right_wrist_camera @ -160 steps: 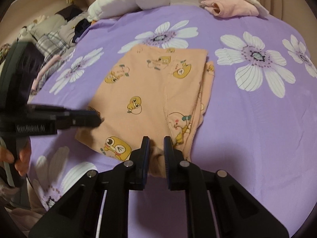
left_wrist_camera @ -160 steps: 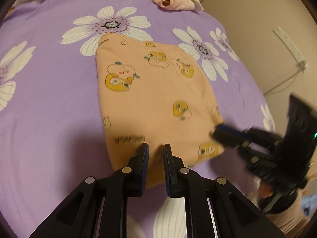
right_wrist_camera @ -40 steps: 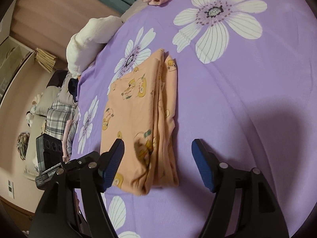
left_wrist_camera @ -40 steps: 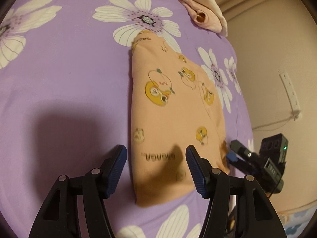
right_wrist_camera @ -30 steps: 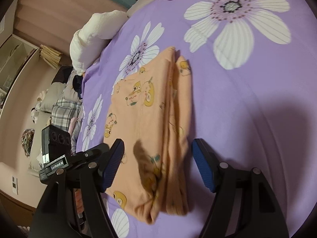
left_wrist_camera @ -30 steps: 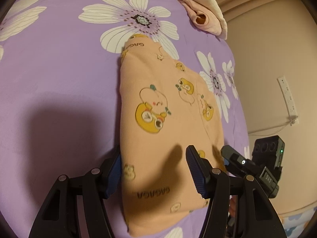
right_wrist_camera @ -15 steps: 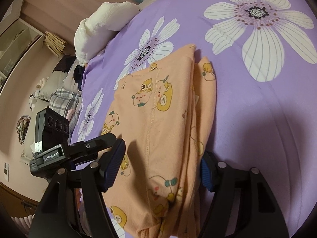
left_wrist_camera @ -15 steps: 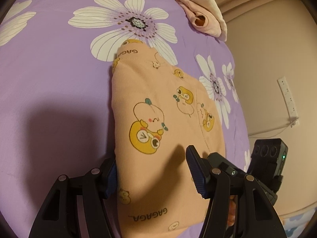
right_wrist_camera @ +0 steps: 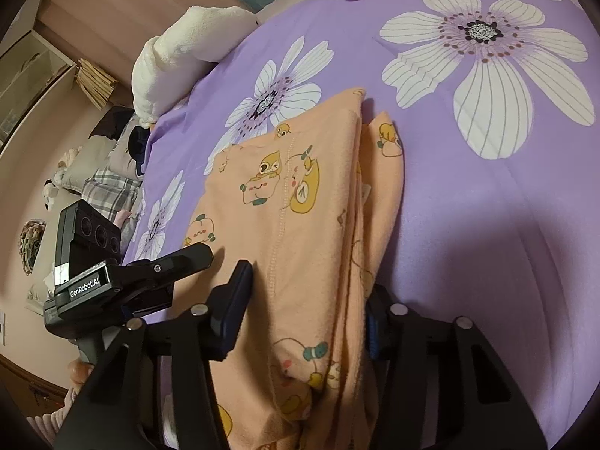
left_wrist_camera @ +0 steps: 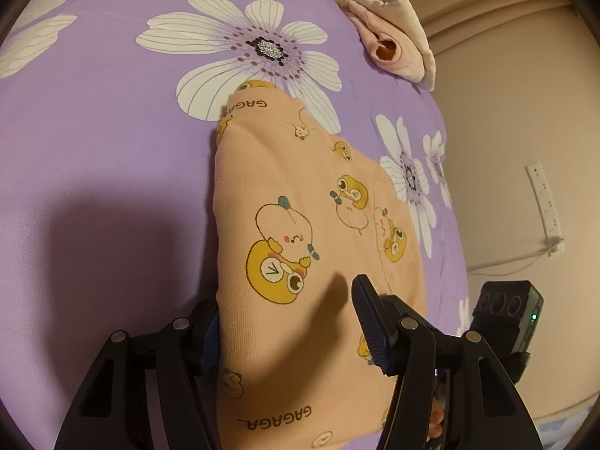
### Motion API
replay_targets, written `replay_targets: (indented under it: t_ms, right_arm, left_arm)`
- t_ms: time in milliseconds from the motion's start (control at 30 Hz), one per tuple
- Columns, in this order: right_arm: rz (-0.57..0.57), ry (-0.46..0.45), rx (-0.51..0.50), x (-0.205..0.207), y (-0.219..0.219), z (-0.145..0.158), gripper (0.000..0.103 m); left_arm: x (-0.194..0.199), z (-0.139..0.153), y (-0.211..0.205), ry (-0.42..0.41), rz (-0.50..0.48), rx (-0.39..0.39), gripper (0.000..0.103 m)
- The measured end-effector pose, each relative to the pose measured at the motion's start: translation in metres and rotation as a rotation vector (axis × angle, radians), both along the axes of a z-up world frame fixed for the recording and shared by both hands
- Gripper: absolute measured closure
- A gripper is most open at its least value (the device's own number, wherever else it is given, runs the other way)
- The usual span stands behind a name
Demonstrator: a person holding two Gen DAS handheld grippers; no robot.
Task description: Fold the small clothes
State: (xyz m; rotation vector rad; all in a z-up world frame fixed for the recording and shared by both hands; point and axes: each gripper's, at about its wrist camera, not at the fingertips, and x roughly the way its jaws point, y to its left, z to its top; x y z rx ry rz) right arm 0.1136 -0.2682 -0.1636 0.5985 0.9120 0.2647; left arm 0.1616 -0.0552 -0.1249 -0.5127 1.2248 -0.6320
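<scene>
Folded orange garment [left_wrist_camera: 300,232] lies flat on the purple floral bedsheet [left_wrist_camera: 105,142], about mid-bed, folded into a long narrow stack with layered edges showing on its right side in the right wrist view.

Left gripper [left_wrist_camera: 288,322]: jaws spread, straddling the near end of the garment. Left finger sits tucked at or under the cloth's left edge, right finger rests on top of the fabric. No pinch visible; can't tell if the left pad presses on anything.

Right gripper [right_wrist_camera: 303,311]: jaws closing, garment between them. Left finger is on top of the cloth, right finger is down at the stacked right edge, partly hidden by it. Pads don't look clamped on the fabric yet.

The two grippers sit side by side at the same near end of the garment.

Pink rolled clothes [left_wrist_camera: 390,48] at the bed's far edge. White towel [right_wrist_camera: 180,52] at the far left corner in the right wrist view.
</scene>
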Motion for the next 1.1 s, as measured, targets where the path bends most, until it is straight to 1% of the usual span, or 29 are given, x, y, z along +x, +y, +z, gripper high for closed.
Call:
replay_targets:
  t_ms: [233, 333, 467, 600, 700, 733, 800, 900, 1000, 1100]
  right_arm:
    - [-0.005, -0.002, -0.037, 0.0, 0.005, 0.003, 0.06]
    - [0.002, -0.008, -0.061, 0.0, 0.009, 0.006, 0.064]
    - [0.008, -0.021, -0.104, 0.001, 0.016, 0.01, 0.069]
    - [0.005, -0.035, -0.142, 0.0, 0.022, 0.014, 0.071]
    - [0.005, -0.048, -0.176, -0.002, 0.026, 0.017, 0.072]
    - [0.005, -0.053, -0.19, -0.002, 0.027, 0.018, 0.072]
    - [0.006, -0.063, -0.213, -0.004, 0.031, 0.021, 0.073]
    - [0.008, -0.082, -0.243, -0.006, 0.036, 0.026, 0.074]
    - [0.012, -0.1, -0.263, -0.01, 0.041, 0.03, 0.075]
    - [0.012, -0.118, -0.259, -0.013, 0.043, 0.034, 0.075]
  left_arm:
    - [-0.002, 0.002, -0.003, -0.017, -0.011, 0.039, 0.043]
    - [-0.003, 0.003, -0.005, -0.031, -0.021, 0.072, 0.048]
    - [-0.005, 0.004, -0.005, -0.04, -0.026, 0.094, 0.052]
    - [-0.005, 0.004, -0.004, -0.04, -0.018, 0.106, 0.057]
    - [-0.006, 0.005, -0.006, -0.046, -0.02, 0.117, 0.058]
    - [-0.007, 0.006, -0.006, -0.05, -0.021, 0.122, 0.062]
    - [-0.008, 0.008, -0.007, -0.056, -0.025, 0.126, 0.063]
    - [-0.009, 0.01, -0.007, -0.065, -0.022, 0.127, 0.069]
    - [-0.01, 0.013, -0.007, -0.069, -0.021, 0.119, 0.07]
    - [-0.013, 0.017, -0.008, -0.083, -0.026, 0.116, 0.07]
